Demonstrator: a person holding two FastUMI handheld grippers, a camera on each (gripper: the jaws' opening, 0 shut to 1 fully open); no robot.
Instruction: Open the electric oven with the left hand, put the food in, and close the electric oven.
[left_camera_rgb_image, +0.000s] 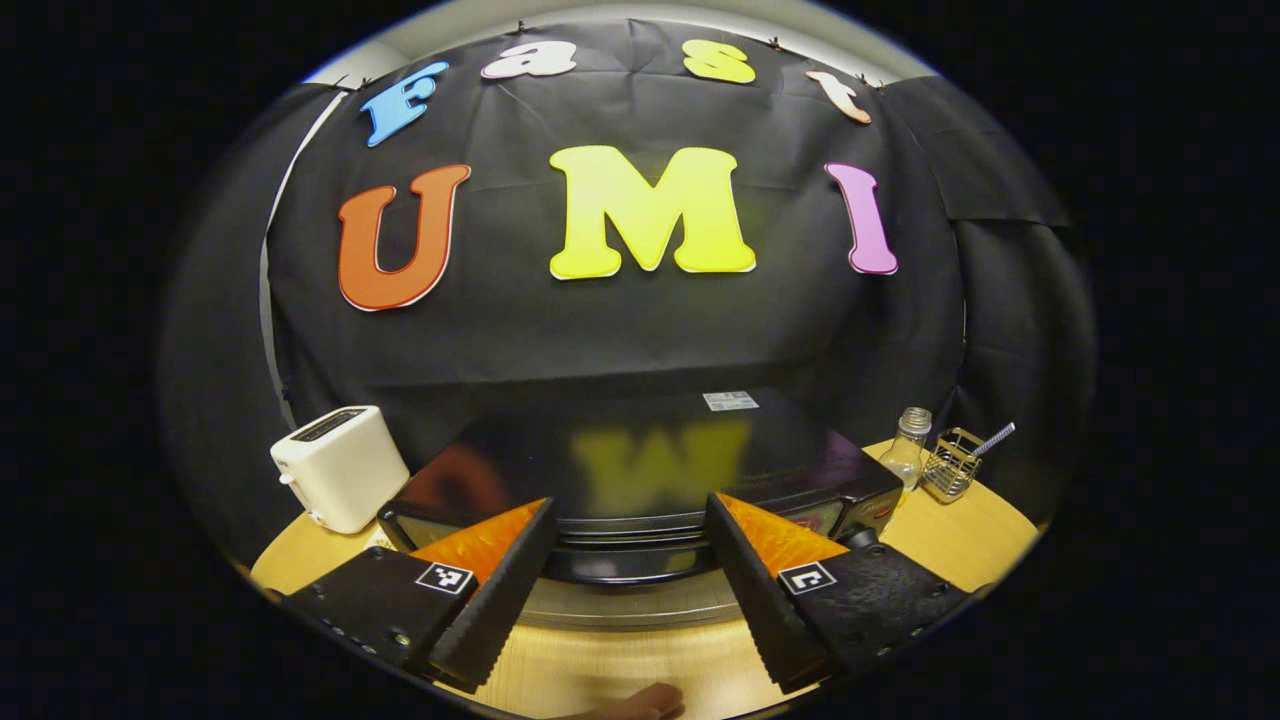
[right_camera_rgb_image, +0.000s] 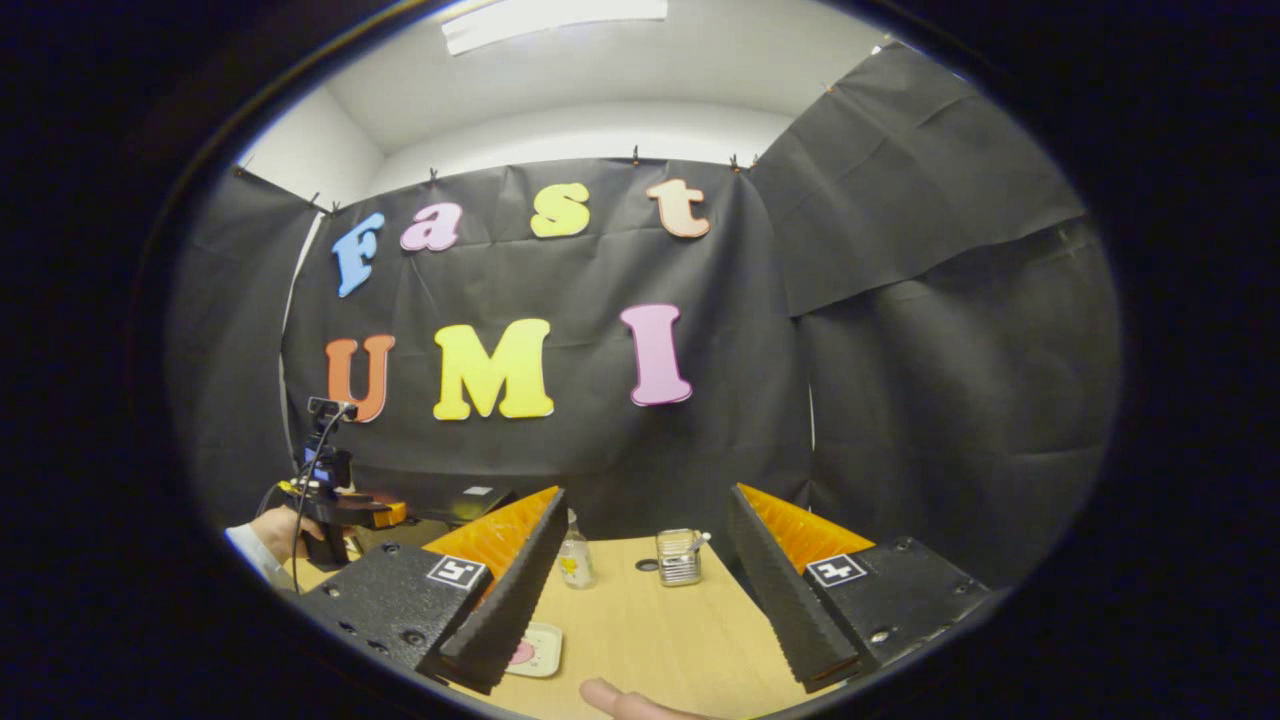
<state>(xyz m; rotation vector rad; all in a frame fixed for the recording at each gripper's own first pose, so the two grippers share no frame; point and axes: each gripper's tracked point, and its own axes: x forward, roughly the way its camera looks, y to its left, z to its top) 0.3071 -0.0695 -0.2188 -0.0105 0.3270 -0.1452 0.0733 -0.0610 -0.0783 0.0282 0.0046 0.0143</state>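
The left gripper (left_camera_rgb_image: 630, 590) is held in front of the electric oven (left_camera_rgb_image: 650, 480), a dark box that stands on the wooden worktop (left_camera_rgb_image: 960, 540), and its jaws are spread wide and hold nothing. Between the two fingers the handle (left_camera_rgb_image: 630, 565) of the oven door is seen, just ahead of the tips, and the door looks shut, so I judge that the first step, opening the oven, is in hand and not yet done. A white toaster (left_camera_rgb_image: 340, 465) stands to the left of the oven, and a small glass bottle (left_camera_rgb_image: 908, 450) and a wire holder (left_camera_rgb_image: 950, 462) stand to the right. The right gripper (right_camera_rgb_image: 645, 580) waits apart over the worktop, its jaws also released and empty. Under its left finger a small plate (right_camera_rgb_image: 535, 650) with something pink on it lies on the worktop; this is probably the food, but it is too small to tell. In the right gripper view, a hand (right_camera_rgb_image: 275, 530) holding the other gripper is seen at the far left. The next move calls for the left jaws to go forward around the handle, clench on it, and pull the door down and open.
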